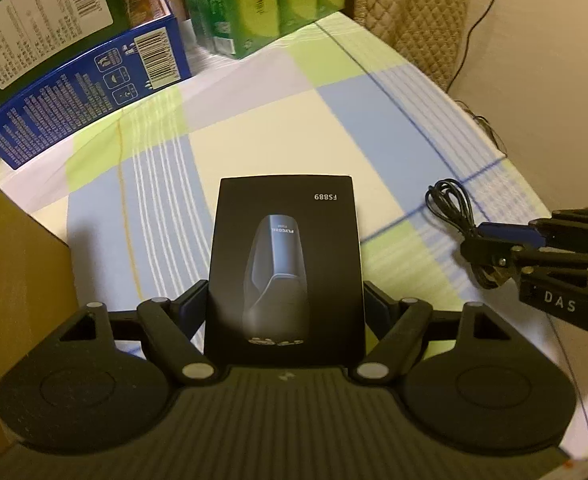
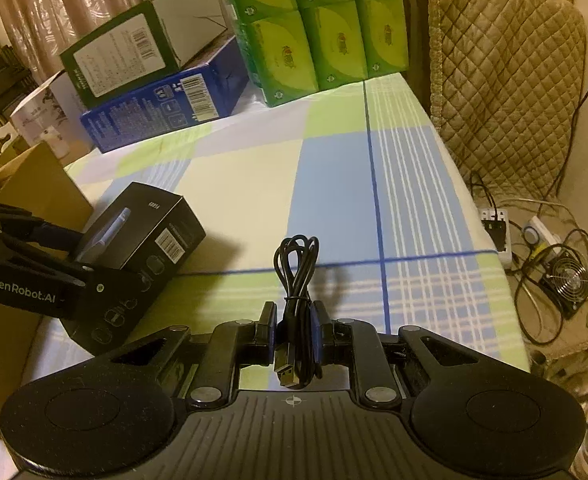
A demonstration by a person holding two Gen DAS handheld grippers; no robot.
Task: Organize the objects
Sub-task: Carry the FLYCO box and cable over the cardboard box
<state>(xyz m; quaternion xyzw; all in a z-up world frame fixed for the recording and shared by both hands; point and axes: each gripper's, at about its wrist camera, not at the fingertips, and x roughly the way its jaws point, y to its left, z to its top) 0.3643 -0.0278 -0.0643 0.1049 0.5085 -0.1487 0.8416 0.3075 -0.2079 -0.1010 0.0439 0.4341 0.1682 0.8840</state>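
The left gripper (image 1: 286, 300) has its pads pressed against both sides of a black box (image 1: 286, 264) printed with a shaver, which sits on the checked tablecloth (image 1: 254, 120) near a brown carton (image 1: 14, 264). The right gripper (image 2: 294, 332) is clamped tight on a bundled black USB cable (image 2: 295, 276), its plug hanging between the fingers and its loops sticking out ahead. Beyond, at the table's far edge, lie a blue box (image 2: 166, 108), a green box (image 2: 126, 56) stacked on it, and green tissue packs (image 2: 321, 28).
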